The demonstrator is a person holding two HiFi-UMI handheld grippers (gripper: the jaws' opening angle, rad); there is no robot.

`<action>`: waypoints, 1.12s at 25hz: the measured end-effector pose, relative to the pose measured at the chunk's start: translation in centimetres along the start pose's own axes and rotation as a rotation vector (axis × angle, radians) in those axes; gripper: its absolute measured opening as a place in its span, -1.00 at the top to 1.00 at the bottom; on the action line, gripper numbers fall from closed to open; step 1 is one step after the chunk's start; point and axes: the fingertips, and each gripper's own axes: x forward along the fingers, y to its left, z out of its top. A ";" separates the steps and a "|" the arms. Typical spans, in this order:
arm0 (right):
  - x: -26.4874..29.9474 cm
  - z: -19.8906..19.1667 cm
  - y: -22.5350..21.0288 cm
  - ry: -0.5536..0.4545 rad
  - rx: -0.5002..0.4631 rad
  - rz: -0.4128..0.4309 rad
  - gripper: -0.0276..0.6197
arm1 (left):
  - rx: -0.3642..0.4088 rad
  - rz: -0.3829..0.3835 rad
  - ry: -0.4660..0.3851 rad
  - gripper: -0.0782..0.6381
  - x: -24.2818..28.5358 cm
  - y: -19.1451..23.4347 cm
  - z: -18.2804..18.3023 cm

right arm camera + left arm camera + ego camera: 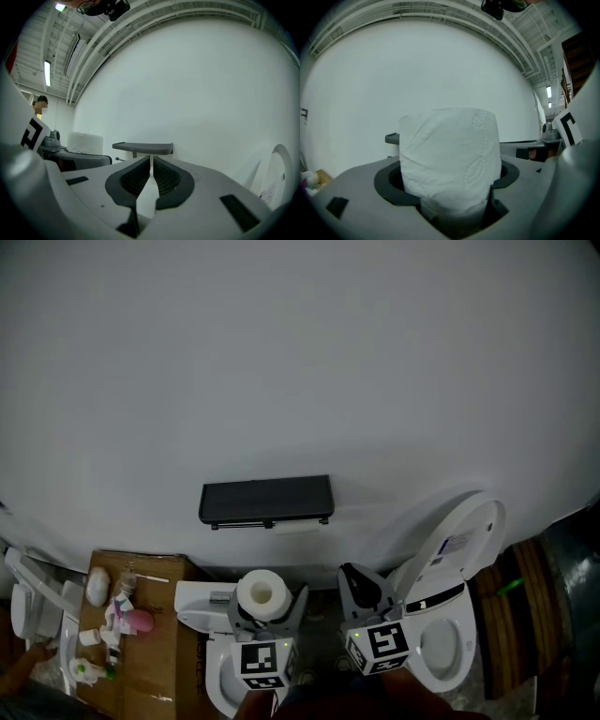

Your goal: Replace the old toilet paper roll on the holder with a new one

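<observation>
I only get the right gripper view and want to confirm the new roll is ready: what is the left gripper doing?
Observer: The left gripper is shut on a white embossed toilet paper roll, standing upright between its jaws.
Operator: What lies to our far left?
Observer: A brown cardboard box with small toiletries on top.
Operator: And under the raised lid I see?
Observer: The open bowl of a white toilet.
</observation>
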 end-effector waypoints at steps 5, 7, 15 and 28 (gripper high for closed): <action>1.9 -1.3 -0.3 0.012 0.109 0.036 0.81 | 0.005 0.015 -0.005 -0.46 0.4 0.8 0.3; 3.0 -2.2 -0.3 0.012 0.204 0.064 0.81 | 0.006 0.025 -0.009 -0.46 0.4 1.2 0.3; 8.4 -5.7 0.0 0.004 0.667 0.182 0.25 | 0.017 0.051 -0.013 -0.46 0.3 2.3 0.5; 15.7 -10.4 -2.5 -0.201 1.358 0.161 -0.01 | 0.002 0.084 0.015 -0.46 -0.9 3.3 0.3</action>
